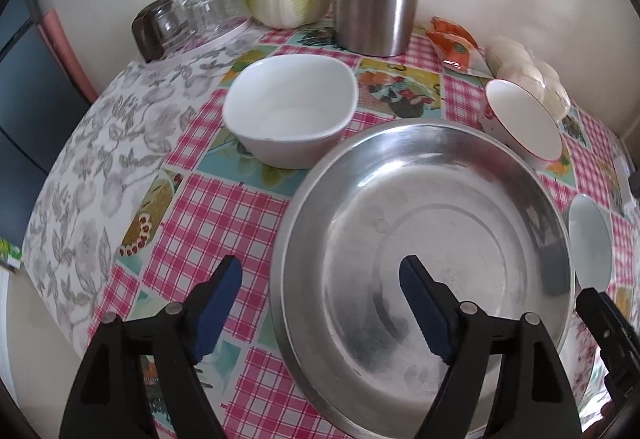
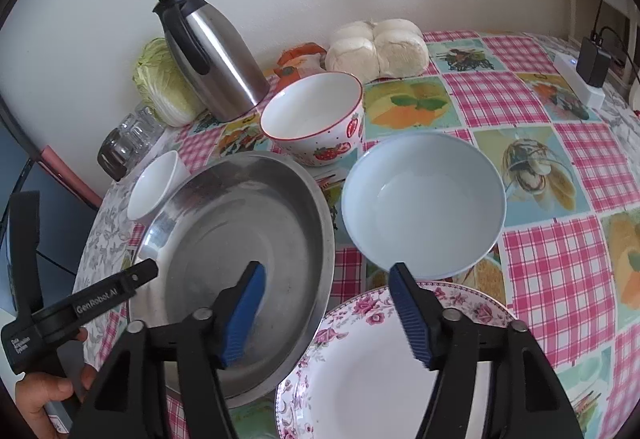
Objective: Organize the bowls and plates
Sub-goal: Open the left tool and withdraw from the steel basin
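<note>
Found the table (image 2: 560,271) under a checked pink cloth, crowded with crockery. Saw the steel pan (image 1: 432,239) lying flat near the front, the largest piece. Just beside its right rim, noted the floral plate (image 2: 360,379), and behind that the pale blue bowl (image 2: 424,207), upright and empty. Farther back, close to the pan's far rim, marked the strawberry bowl (image 2: 316,119); at the pan's far left, the white square bowl (image 1: 290,107), smallest of the lot.

Found the left gripper (image 1: 322,271) spread wide astride the pan's left rim, one finger above the cloth and one above the pan floor, gripping nothing. Likewise the right gripper (image 2: 328,273), jaws wide, one finger above the pan and the other over the plate's far edge, empty.

Judged as a pause between grasps, nothing stacked yet. Probably called next for closing on one rim squarely, then lifting level to nest bowl in bowl.
</note>
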Demonstrator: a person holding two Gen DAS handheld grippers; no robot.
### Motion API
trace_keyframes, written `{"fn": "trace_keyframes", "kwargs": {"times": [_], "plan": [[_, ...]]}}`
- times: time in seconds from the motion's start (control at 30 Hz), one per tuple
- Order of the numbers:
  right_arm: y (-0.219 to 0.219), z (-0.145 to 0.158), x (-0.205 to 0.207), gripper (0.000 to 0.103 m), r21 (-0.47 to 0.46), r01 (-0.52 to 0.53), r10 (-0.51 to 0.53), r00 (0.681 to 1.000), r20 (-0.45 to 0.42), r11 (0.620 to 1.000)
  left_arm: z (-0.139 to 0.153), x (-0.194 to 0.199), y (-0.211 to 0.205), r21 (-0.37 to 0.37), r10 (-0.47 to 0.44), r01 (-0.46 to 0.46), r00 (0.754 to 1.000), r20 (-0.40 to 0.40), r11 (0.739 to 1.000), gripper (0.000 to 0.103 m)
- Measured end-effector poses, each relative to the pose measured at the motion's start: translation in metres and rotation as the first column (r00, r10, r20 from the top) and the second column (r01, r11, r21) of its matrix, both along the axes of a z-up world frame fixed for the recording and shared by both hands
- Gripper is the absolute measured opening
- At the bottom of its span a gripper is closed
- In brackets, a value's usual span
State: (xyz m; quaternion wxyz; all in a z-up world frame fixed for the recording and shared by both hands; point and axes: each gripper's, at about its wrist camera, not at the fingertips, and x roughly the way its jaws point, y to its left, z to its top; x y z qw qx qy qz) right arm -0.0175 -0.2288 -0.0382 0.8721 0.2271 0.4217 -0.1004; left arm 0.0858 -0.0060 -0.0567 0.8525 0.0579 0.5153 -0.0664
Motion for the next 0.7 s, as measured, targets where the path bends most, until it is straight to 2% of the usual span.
{"fn": "trace_keyframes", "kwargs": {"times": [0.1,0.13,0.3,0.47,0.7], "plan": [[0.001,0.0,0.001,0.084,-0.014,-0.005,0.005,1.0,0.005,1.0,0.001,-0.003,-0.006,0.014,-0.025,0.025,1.0,0.011,1.0,0.084],[0.001,0.0,0.001,0.085,-0.016,-0.006,0.006,1.0,0.005,1.0,0.001,-0.004,-0.007,0.017,-0.031,0.031,0.999,0.012,0.999,0.088],[-0.001,0.0,0.0,0.103,-0.031,-0.001,0.001,1.0,0.002,1.0,0.002,-0.007,-0.013,0.024,-0.052,0.052,0.998,0.023,0.998,0.092],[-0.003,0.001,-0.004,0.103,-0.039,0.011,-0.011,1.0,0.004,0.999,0.003,-0.009,-0.012,0.012,-0.053,0.052,0.998,0.034,0.999,0.098],[-0.005,0.005,-0.012,0.103,-0.078,0.023,-0.023,1.0,0.003,0.997,0.01,-0.017,-0.014,-0.019,-0.054,0.055,0.996,0.072,0.998,0.099]]}}
